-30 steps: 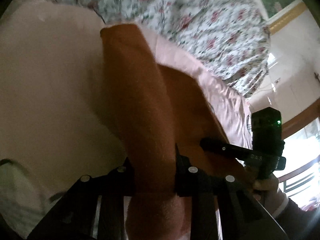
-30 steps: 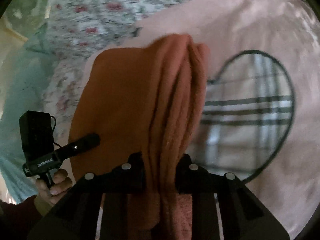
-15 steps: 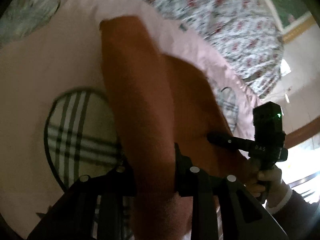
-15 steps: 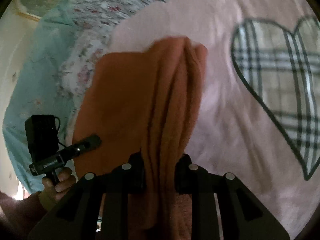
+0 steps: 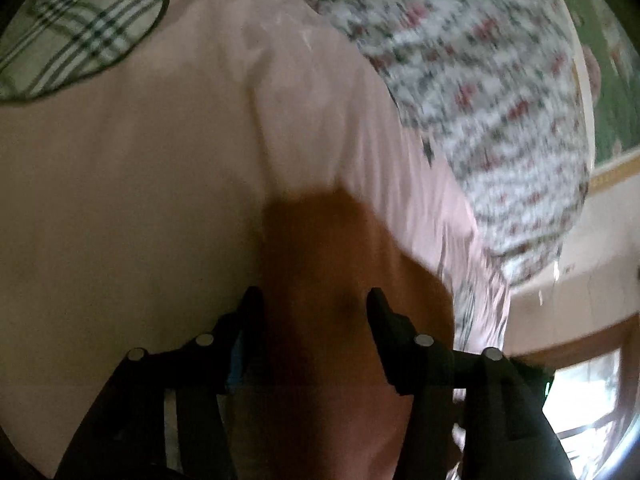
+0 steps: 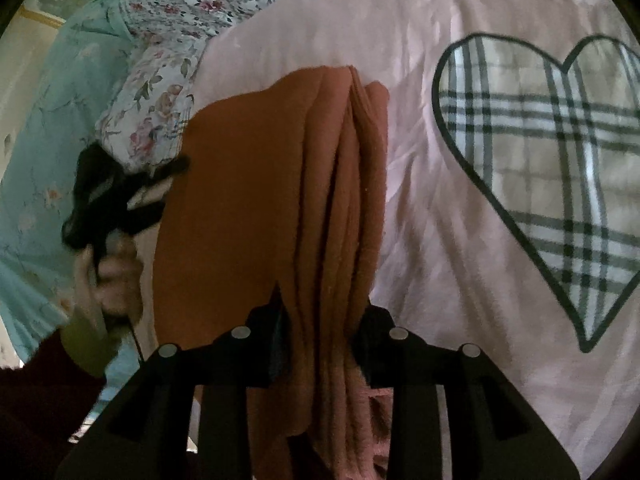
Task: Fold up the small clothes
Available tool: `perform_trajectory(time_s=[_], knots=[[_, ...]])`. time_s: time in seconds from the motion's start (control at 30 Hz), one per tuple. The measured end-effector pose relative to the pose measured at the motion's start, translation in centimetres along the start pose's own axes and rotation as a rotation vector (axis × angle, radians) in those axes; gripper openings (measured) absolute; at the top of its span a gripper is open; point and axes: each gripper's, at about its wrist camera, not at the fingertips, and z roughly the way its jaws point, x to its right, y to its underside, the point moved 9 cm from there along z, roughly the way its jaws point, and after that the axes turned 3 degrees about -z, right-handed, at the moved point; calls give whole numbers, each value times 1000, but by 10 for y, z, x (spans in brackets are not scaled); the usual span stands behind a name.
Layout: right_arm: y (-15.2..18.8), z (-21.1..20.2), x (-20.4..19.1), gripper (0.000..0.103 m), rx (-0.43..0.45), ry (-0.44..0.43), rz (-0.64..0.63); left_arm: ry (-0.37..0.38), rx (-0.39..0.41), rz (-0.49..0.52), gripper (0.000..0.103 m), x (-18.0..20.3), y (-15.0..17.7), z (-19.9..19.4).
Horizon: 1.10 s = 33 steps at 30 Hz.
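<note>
Gripping a bunched edge of the orange-brown garment (image 6: 256, 200), the right gripper (image 6: 320, 312) has its black fingers (image 6: 272, 320) pinched narrow on several stacked folds of cloth. The garment runs up & away from the jaws, its far end lying on the pink blanket (image 6: 420, 220); a flatter panel spreads to the left. In the right wrist view the left gripper (image 6: 120, 196) shows blurred at the garment's left edge, w/ the person's hand (image 6: 108, 268) under it. In the left wrist view the left gripper (image 5: 314, 300) has fingers (image 5: 252, 312) spread wider, the same garment (image 5: 340, 280) between them; blur & shadow mean can't tell if the pads actually touch the cloth. A plaid heart outlined in dark trim (image 6: 560, 160) is printed on the blanket, right of the garment. A floral-print bedcover (image 5: 480, 80) lies past the blanket edge, a pale teal sheet (image 6: 40, 140) beside it. No readable writing or brand marks anywhere.
</note>
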Motion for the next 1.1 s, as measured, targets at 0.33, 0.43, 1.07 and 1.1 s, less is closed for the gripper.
perform_trajectory(time_s=[0.33,0.43,1.07,1.1], knots=[[-9,-37,7,32,88,-9,22,-172,89,159,14,20,-54,2],[-9,-46,6,32,113,-23,31,-203,144,153,15,22,-61,-15],[-11,-7,8,30,63,96,51,-231,20,194,46,31,99,-47],[-11,-5,10,27,59,91,63,-235,17,195,46,30,102,-46]])
